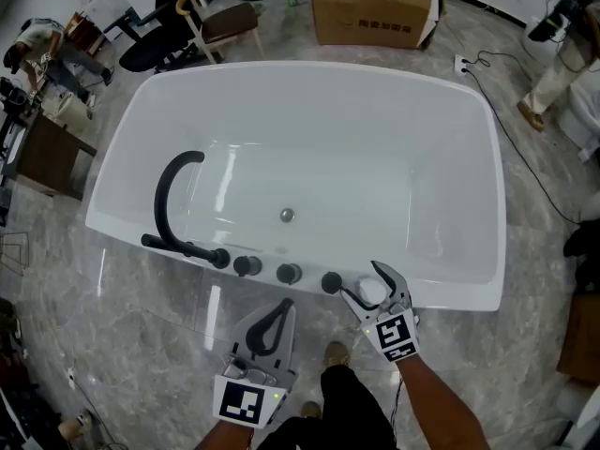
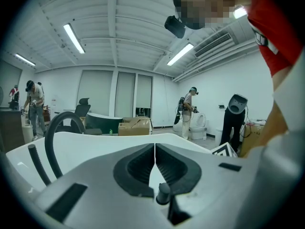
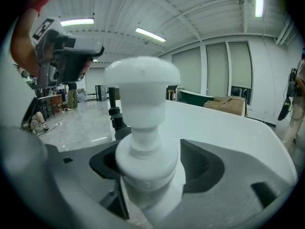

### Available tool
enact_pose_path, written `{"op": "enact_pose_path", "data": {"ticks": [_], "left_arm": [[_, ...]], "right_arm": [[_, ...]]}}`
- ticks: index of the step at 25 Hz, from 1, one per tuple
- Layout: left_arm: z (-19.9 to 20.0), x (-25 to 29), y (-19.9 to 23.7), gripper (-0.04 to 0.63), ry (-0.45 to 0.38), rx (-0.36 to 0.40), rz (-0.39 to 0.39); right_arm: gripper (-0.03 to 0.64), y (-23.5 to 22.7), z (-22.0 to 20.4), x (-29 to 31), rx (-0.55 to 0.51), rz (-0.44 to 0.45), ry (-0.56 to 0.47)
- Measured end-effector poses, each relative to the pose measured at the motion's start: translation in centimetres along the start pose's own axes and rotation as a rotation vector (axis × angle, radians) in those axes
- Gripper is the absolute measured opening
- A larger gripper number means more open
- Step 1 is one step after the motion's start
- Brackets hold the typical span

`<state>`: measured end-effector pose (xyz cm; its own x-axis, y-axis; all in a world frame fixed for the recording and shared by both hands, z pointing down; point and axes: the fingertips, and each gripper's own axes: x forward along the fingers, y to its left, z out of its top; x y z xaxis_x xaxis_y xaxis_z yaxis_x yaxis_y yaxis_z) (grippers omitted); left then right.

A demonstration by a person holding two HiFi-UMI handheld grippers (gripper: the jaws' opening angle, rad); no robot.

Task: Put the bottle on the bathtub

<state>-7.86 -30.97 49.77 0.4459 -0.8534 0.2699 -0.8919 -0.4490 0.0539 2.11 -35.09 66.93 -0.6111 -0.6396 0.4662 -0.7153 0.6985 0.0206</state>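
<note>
A white pump bottle (image 1: 372, 292) stands upright on the near rim of the white bathtub (image 1: 309, 71), just right of the row of black knobs (image 1: 289, 273). My right gripper (image 1: 362, 280) is open, its jaws spread around the bottle. In the right gripper view the bottle (image 3: 143, 128) fills the middle between the dark pads (image 3: 202, 163), and the right pad stands off from it. My left gripper (image 1: 284, 304) is shut and empty, low in front of the tub; its jaws (image 2: 155, 149) meet in a thin line.
A black arched faucet (image 1: 173, 195) rises at the tub's near left. A cardboard box (image 1: 375, 7) and a chair (image 1: 220, 22) stand behind the tub. A cable (image 1: 516, 148) runs over the marble floor at right. People stand around the room's edges.
</note>
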Motion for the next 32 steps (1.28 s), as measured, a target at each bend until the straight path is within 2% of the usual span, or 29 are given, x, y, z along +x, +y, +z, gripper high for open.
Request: {"op": "enact_pose_path", "data": {"ticks": [4, 8, 13, 17, 23, 28, 32], "left_arm": [[0.2, 0.0, -0.5, 0.014, -0.017, 0.001, -0.013], [0.7, -1.4, -1.1, 0.014, -0.04, 0.006, -0.023], [2.7, -6.2, -2.8, 0.014, -0.107, 0.016, -0.042], [6.1, -12.0, -4.6, 0.013, -0.192, 0.047, -0.046], [9.1, -22.3, -8.1, 0.014, -0.266, 0.017, -0.091], [10.6, -29.5, -10.7, 0.013, -0.311, -0.012, -0.133], [11.9, -33.5, -12.5, 0.014, -0.319, -0.005, -0.159]], "right_arm": [[0.345, 0.3, -0.1, -1.2, -0.03, 0.006, 0.001], [0.347, 0.9, 0.0, -4.0, -0.015, -0.02, -0.008], [0.325, 3.7, 4.0, -10.4, 0.033, -0.059, -0.103], [0.253, 7.9, 9.7, -17.2, 0.075, -0.079, -0.217], [0.178, 16.7, 16.9, -27.1, 0.077, -0.079, -0.387], [0.126, 23.5, 20.3, -33.5, 0.055, -0.069, -0.455], [0.087, 26.8, 21.8, -37.4, 0.057, -0.067, -0.49]]}}
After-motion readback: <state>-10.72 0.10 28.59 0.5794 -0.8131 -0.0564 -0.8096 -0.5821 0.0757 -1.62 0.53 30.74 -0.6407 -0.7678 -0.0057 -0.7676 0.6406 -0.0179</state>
